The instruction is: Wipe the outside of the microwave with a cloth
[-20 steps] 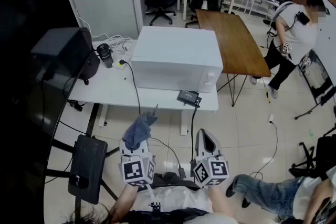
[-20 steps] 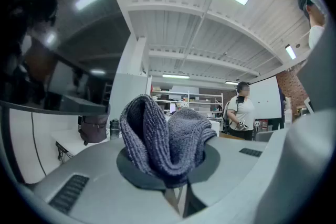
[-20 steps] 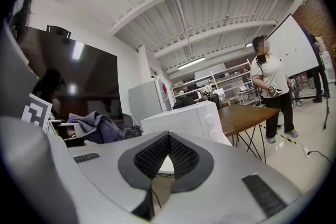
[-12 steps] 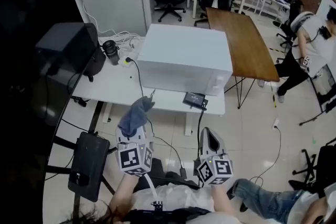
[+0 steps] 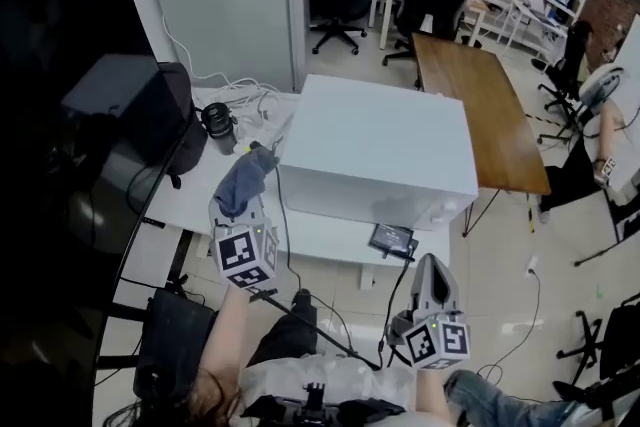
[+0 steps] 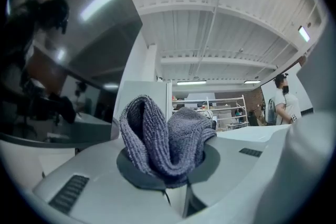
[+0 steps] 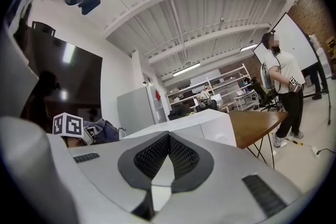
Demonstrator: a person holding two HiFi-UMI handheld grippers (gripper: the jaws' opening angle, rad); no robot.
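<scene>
1. Left gripper [image 5: 243,213]: I hold it raised over the left part of the white desk [image 5: 330,237]. Its jaws are clamped on a grey-blue terry cloth [image 5: 246,178]. In the left gripper view the cloth [image 6: 165,139] bunches up in two folded lobes out of the gap between the pads.

2. Cloth position: it sits just beside the left side of the white microwave [image 5: 375,150], near that side's near corner. I cannot tell from any view whether the cloth touches the casing.

3. Right gripper [image 5: 431,267]: I hold it low and near my body, to the right, well apart from the microwave and off the near edge of the desk. In the right gripper view its dark ribbed pads [image 7: 152,157] are pressed together at the tips, with nothing between them.

4. Microwave position: it stands on the right part of the desk.

5. Surroundings: a black cylindrical object [image 5: 218,120] and white cables lie on the desk to the left of the microwave. A brown wooden table [image 5: 480,105] stands to the right, beyond the desk. A small black device [image 5: 390,237] hangs at the desk's near edge
</scene>
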